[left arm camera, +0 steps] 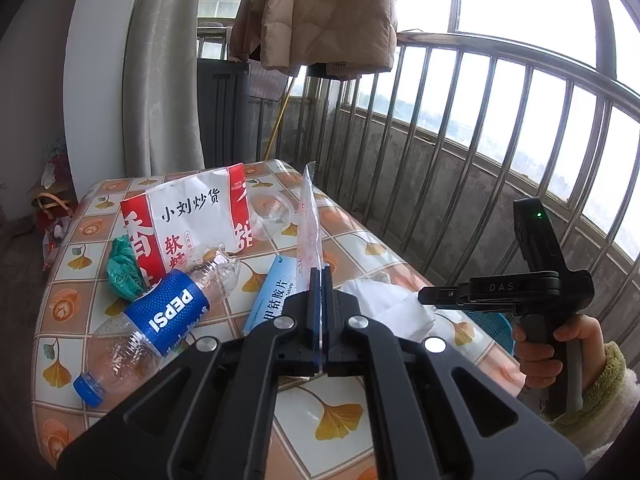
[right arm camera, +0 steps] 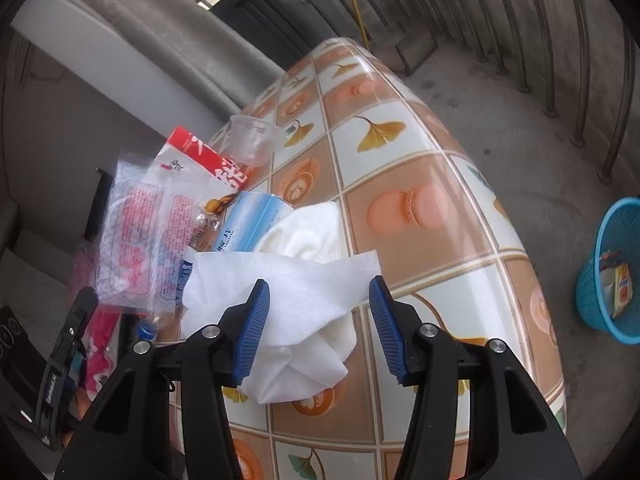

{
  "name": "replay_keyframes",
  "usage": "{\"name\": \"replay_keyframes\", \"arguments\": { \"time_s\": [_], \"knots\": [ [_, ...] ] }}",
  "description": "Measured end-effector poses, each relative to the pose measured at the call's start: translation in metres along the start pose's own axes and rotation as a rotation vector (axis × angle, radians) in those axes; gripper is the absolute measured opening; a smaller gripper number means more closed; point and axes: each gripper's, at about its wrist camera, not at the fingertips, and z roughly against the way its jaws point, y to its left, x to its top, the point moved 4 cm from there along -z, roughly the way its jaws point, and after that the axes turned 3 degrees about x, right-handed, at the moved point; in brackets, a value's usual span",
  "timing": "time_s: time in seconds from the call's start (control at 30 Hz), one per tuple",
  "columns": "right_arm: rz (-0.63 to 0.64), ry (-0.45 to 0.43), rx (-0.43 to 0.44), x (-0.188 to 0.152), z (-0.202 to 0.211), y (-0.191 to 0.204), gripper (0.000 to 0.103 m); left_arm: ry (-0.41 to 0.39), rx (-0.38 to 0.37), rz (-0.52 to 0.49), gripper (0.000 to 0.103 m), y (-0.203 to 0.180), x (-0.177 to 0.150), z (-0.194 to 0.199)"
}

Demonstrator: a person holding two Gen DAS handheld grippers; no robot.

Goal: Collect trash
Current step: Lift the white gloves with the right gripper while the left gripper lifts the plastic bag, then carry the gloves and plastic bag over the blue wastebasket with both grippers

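My left gripper (left arm camera: 321,276) is shut on a clear plastic wrapper with red print (left arm camera: 309,216) and holds it upright above the table; the wrapper also shows in the right wrist view (right arm camera: 136,232). My right gripper (right arm camera: 320,300) is open, its jaws either side of a crumpled white tissue (right arm camera: 296,300) on the table; the tissue also shows in the left wrist view (left arm camera: 392,308). Other trash lies on the table: a Pepsi bottle (left arm camera: 160,312), a red-and-white snack bag (left arm camera: 192,216), a crumpled green bag (left arm camera: 122,268), a blue medicine box (left arm camera: 272,296) and a clear plastic cup (right arm camera: 254,138).
The table (right arm camera: 420,168) has a tiled cloth with leaves and macarons. A blue waste basket (right arm camera: 612,268) with some trash in it stands on the floor to the right. A balcony railing (left arm camera: 460,120) runs along the far side. A beige coat (left arm camera: 320,12) hangs above.
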Motion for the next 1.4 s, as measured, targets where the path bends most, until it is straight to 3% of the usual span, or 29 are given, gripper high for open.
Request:
{"name": "replay_keyframes", "arguments": {
  "time_s": [0.23,0.4,0.5,0.77,1.03,1.3,1.4],
  "knots": [
    [-0.079,0.019,0.119,0.000,-0.019,-0.006,0.048,0.006,-0.001,0.000,0.000,0.000,-0.001,-0.002],
    [-0.055,0.016,0.156,-0.001,-0.017,0.007,0.019,0.002,-0.005,-0.003,0.000,-0.002,-0.002,-0.001],
    [-0.026,0.006,0.165,-0.001,-0.014,0.015,0.008,0.003,-0.003,-0.003,0.000,-0.002,-0.002,-0.001],
    [0.020,-0.061,0.183,0.002,0.019,0.031,0.005,-0.008,-0.003,-0.002,0.000,-0.002,0.001,0.005],
    [0.058,-0.200,0.242,0.019,0.079,0.046,0.005,-0.030,-0.015,-0.015,0.000,-0.011,0.008,0.012],
    [0.011,-0.333,0.308,0.026,0.137,0.027,0.005,-0.041,-0.065,-0.049,0.000,-0.035,0.018,0.012],
    [-0.002,-0.391,0.296,0.026,0.159,0.014,0.005,-0.035,-0.098,-0.065,0.000,-0.048,0.022,0.007]
  ]
}}
